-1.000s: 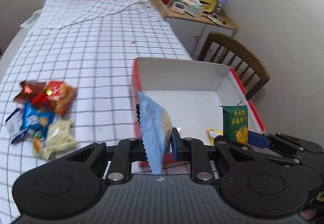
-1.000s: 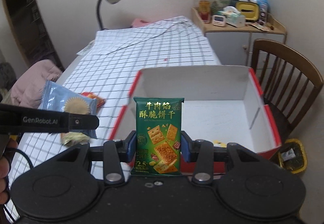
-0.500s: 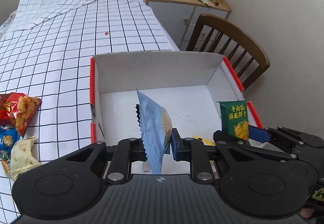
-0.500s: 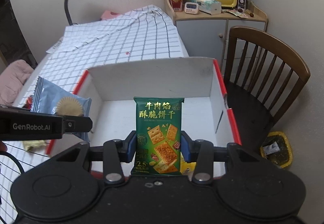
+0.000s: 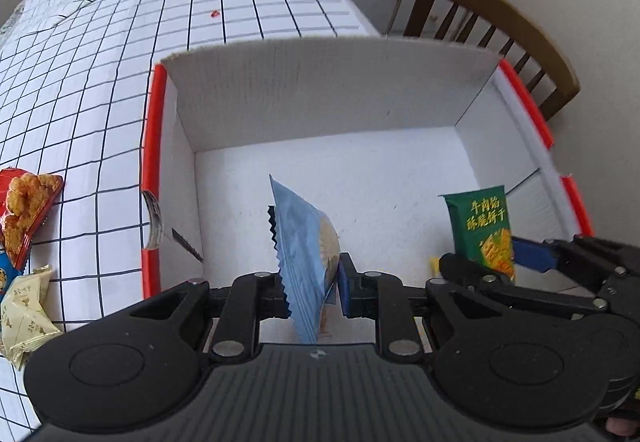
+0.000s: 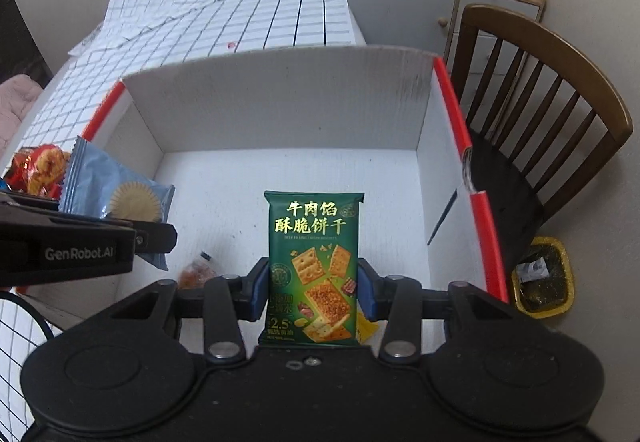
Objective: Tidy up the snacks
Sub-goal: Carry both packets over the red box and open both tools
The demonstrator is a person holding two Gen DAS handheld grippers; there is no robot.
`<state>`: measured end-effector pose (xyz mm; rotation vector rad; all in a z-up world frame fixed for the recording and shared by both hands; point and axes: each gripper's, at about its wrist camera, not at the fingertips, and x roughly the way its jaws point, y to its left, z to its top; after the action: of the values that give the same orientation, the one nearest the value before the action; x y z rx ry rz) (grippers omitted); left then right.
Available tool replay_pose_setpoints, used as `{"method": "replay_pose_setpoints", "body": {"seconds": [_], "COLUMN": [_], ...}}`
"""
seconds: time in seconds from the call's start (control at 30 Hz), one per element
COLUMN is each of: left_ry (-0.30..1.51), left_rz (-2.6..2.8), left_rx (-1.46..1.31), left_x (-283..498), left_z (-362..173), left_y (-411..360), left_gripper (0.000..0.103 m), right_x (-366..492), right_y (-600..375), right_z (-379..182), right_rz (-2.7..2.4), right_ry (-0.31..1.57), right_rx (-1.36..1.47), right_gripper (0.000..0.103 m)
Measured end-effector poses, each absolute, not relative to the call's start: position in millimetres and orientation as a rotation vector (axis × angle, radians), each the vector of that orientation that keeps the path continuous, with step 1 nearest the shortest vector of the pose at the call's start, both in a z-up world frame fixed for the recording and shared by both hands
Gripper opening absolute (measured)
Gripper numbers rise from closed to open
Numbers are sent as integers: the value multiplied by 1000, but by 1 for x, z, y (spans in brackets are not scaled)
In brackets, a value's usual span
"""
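Both grippers hold one snack packet each above the open box.

The left gripper (image 5: 310, 292) fingers clamp the blue packet (image 5: 306, 254) edge-on; the right gripper (image 6: 312, 292) fingers clamp the green cracker packet (image 6: 314, 266) upright. The white box (image 6: 280, 102) with red rims lies directly ahead of both finger pairs. Loose snacks (image 5: 24, 210) lie on the checked tabletop (image 5: 100, 82), left of the left fingers.

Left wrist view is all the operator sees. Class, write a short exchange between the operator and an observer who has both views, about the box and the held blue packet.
Operator: Does anything lie in the box below my left gripper?
Observer: Yes, a small orange packet lies on the box floor, near its left wall.
Operator: My blue packet is edge-on. What's on its face?
Observer: A round, frilled gold shape.
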<state>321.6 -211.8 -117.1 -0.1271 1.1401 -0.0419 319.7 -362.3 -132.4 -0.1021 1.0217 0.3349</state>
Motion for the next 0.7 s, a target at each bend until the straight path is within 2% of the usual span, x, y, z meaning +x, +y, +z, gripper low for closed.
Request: {"method": "replay_pose_setpoints", "body": {"seconds": [0.27, 0.4, 0.43, 0.53, 0.7], "left_ry": [1180, 1176, 1172, 1157, 1112], "left_rz": [-29, -29, -34, -43, -56], "left_rx": [-132, -118, -120, -132, -137], "left_x": [325, 323, 322, 320, 310], "left_z": [-130, -131, -130, -126, -111], "left_y": [-213, -214, -213, -213, -212], "left_gripper": [21, 33, 40, 46, 50], "right_x": [321, 320, 321, 319, 311], "right_y": [-362, -364, -365, -366, -370], "right_z": [-140, -140, -140, -138, -127], "right_rz": [346, 351, 352, 357, 367], "right_ry": [1037, 1038, 1038, 1033, 1008], "right_rx": [-117, -113, -113, -104, -85], "right_gripper": [42, 44, 44, 47, 51]}}
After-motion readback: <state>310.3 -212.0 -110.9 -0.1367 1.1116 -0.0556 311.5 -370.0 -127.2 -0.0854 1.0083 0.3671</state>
